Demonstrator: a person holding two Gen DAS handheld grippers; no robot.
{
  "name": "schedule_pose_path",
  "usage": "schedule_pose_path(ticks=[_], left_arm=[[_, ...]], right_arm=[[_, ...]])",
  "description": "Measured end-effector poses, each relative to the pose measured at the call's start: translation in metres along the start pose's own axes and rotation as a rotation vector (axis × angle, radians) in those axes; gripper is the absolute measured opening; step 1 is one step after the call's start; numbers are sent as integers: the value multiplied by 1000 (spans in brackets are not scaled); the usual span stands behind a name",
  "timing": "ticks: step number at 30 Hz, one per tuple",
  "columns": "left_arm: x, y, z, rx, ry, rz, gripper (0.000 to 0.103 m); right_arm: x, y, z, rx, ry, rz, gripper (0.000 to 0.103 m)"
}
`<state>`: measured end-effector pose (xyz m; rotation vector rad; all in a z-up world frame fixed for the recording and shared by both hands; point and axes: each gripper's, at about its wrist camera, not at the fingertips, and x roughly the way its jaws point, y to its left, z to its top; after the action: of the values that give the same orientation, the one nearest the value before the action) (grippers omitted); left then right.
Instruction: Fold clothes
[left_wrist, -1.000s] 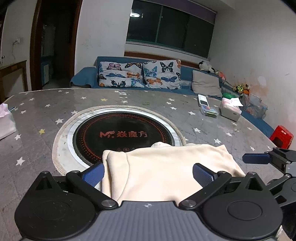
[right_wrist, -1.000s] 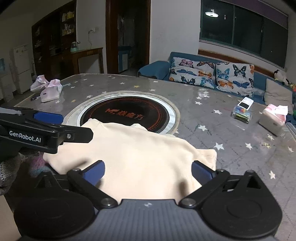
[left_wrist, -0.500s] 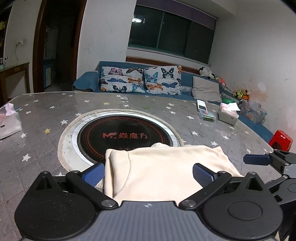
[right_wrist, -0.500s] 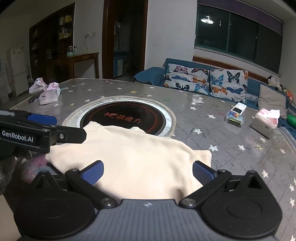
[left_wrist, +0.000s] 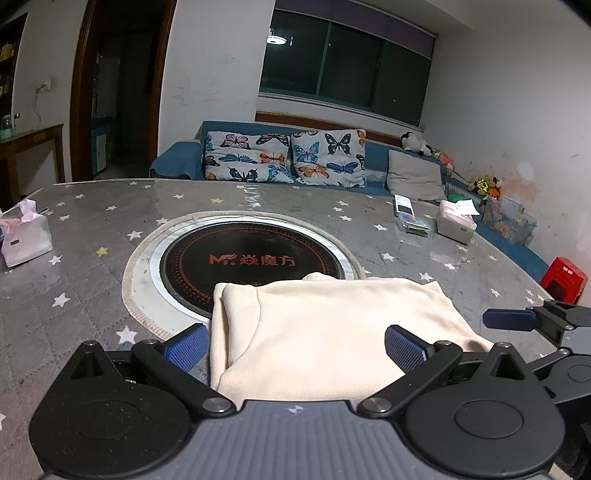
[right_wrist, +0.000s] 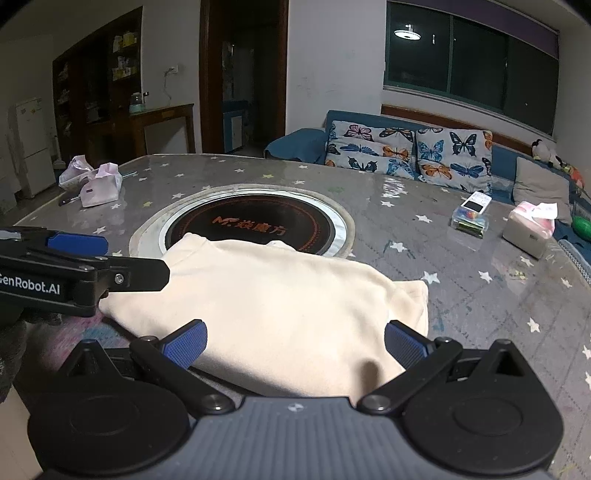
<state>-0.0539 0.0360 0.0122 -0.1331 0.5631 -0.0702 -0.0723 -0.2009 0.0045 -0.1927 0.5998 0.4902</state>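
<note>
Folded cream garment (left_wrist: 332, 332) on the star-print table (left_wrist: 74, 295), both grippers spread wide over its near edge.

In the lower centre of the left wrist view, left gripper (left_wrist: 295, 343) held with blue pads well apart, clamped on nothing, above the near edge of the cloth. Likewise in the lower centre of the right wrist view: right gripper (right_wrist: 295, 341) wide apart, empty, over the same edge. Garment lay flat at mid-frame, a folded layer stacked at its left side, its far edge overlapping the rim of the round black cooktop (left_wrist: 251, 258) set in the table. Further back, a pink tissue pack (left_wrist: 24, 236) at left, a small clear box (left_wrist: 413, 223) and a white tissue box (left_wrist: 456, 225) at right. Farthest, at upper centre, a blue sofa (left_wrist: 177, 162) with butterfly cushions (left_wrist: 284, 158) under a dark window (left_wrist: 347, 77).
</note>
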Motion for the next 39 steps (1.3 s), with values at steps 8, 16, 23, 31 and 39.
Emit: schedule_pose_path(ticks=[8, 16, 23, 31, 39], left_arm=[[-4, -1, -3, 4, 4, 21, 103], [-4, 16, -4, -29, 12, 73, 103], [-2, 40, 0, -71, 9, 120, 103], [5, 65, 9, -151, 9, 147, 102], [18, 80, 12, -238, 53, 107, 95]], right_arm=[[-4, 0, -2, 2, -6, 9, 103], [-7, 10, -1, -49, 1, 60, 103], [-3, 31, 3, -140, 13, 131, 103], [14, 75, 9, -322, 43, 217, 93], [37, 120, 10, -498, 55, 263, 80]])
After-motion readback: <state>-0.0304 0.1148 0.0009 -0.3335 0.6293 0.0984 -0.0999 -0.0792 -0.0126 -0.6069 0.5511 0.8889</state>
